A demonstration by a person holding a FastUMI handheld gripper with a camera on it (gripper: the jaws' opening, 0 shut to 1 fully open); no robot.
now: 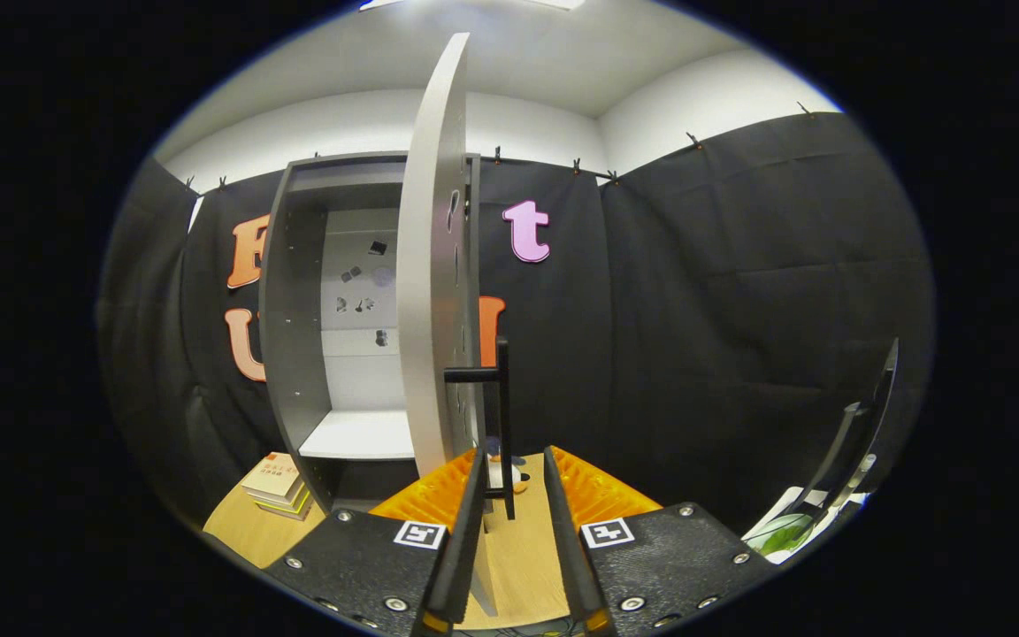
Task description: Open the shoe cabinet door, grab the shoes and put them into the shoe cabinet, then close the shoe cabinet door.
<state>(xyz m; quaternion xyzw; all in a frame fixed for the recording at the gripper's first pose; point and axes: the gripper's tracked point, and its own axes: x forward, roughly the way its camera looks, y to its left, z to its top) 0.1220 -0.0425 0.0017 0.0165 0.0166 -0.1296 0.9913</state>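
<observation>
Door's swung open, handle sits between the fingers.
The hand-held gripper (512, 491) straddles the black handle (502, 416) of the cabinet door (432, 265), narrow, not visibly pinching; best to pull gently along the hinge arc.

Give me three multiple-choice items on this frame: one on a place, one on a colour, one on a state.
1. Where does the door handle stand?
A. between the gripper fingers
B. on the shelf
C. on the books

2. What colour is the handle?
A. white
B. black
C. orange

3. How does the cabinet door stand?
A. shut
B. off its hinges
C. swung open

Answers: 1 A, the bar runs down between the two fingers, which stand apart from it. 2 B, it is dark against the pale door. 3 C, the door shows edge-on and the cabinet's inside shelf is bare to view.
</observation>
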